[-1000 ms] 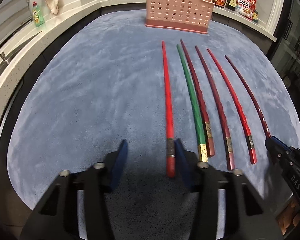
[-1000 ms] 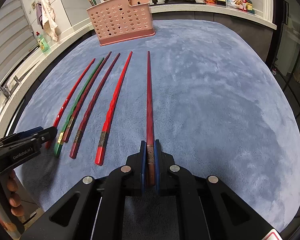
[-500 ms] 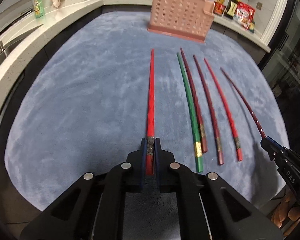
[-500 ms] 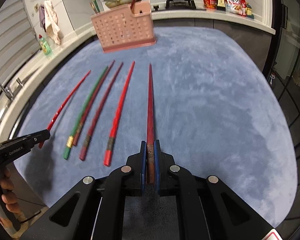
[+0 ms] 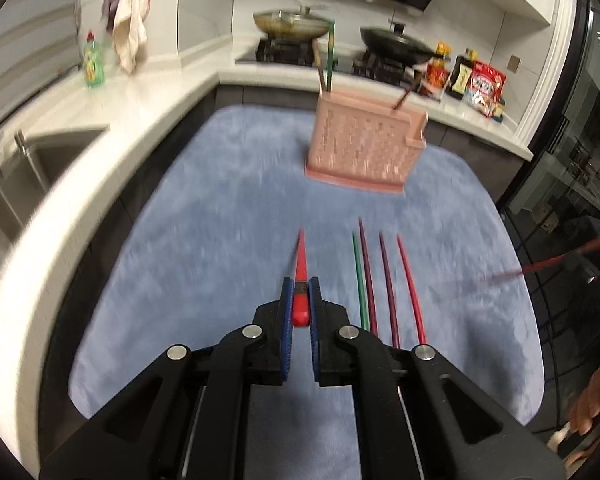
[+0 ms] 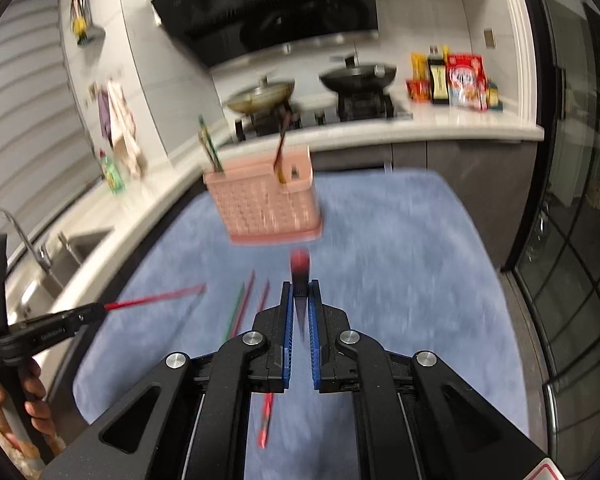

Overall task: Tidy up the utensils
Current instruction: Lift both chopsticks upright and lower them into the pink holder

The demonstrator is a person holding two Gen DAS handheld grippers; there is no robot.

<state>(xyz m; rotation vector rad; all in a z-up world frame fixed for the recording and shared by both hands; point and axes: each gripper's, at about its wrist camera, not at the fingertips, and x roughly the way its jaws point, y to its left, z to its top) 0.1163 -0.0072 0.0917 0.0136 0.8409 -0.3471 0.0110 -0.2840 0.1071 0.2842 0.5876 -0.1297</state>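
Clearly, the left gripper (image 5: 299,300) has its blue-padded jaws pressed in on the thick end of a bright red lacquered chopstick (image 5: 300,268), which runs straight forward from the fingertips with its thin tip pointing toward the pink perforated plastic utensil basket (image 5: 364,152) farther ahead and a little right. Just right of this gripper, four more chopsticks lie side by side on the blue plush mat (image 5: 220,240): a green one (image 5: 359,280), two dark maroon ones (image 5: 368,276) and a red one (image 5: 410,284).

The right gripper (image 6: 300,304) is likewise closed on a dark red chopstick (image 6: 300,270), seen almost end-on and blurred, its far end aimed at the base of the basket (image 6: 264,208) directly ahead. Off to its left, the left gripper (image 6: 96,310) shows with its red chopstick (image 6: 156,298) sticking out above the mat (image 6: 400,260). Green and brown sticks stand upright in the basket.
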